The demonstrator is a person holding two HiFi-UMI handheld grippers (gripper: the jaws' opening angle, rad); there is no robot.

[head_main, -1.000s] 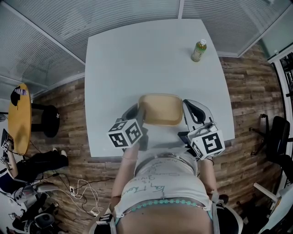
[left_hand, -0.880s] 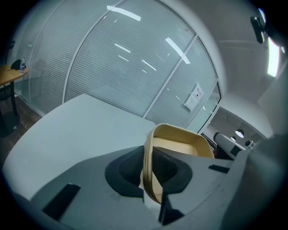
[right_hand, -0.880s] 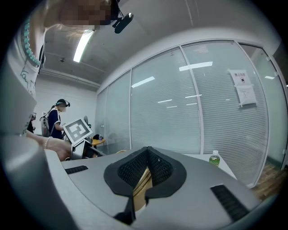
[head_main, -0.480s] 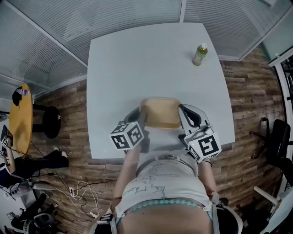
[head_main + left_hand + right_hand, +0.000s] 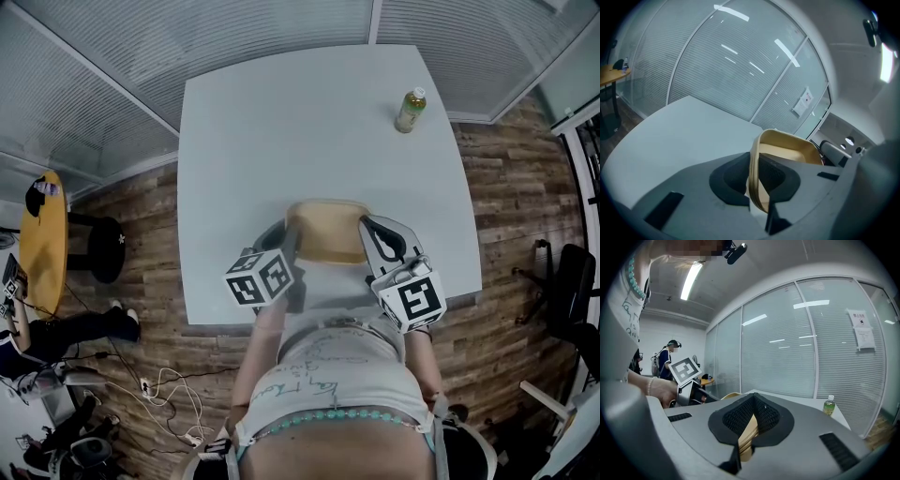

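- The left gripper (image 5: 757, 176) is clamped on one rim of a shallow tan wooden tray with rounded corners (image 5: 787, 150). The rim runs straight up between its jaws.
- The right gripper (image 5: 751, 420) is pinched tight on the opposite rim, and you can see the layered wood edge wedged between the pads.
- So the tray (image 5: 326, 230) sits between the two tools, just ahead of the person's body. I can't tell if it's resting on the surface or lifted off it.
- In the last second the right gripper (image 5: 380, 242) has swung in a touch toward the left gripper (image 5: 279, 239). The tray has barely budged and both bites look unchanged, so my read is the hold is solid with no slipping.
- Below and ahead of the jaws is a pale grey square table (image 5: 281, 122). Its near edge is right behind the tools, and its right edge is close outside the right gripper.
- The widest run of tabletop is ahead and to the left.
- Far ahead and right of the right gripper there's a small green plastic bottle with a pale cap (image 5: 410, 110). It's upright and well apart from the tray.
- Past the table edges there's brown wood-plank floor (image 5: 506, 187).
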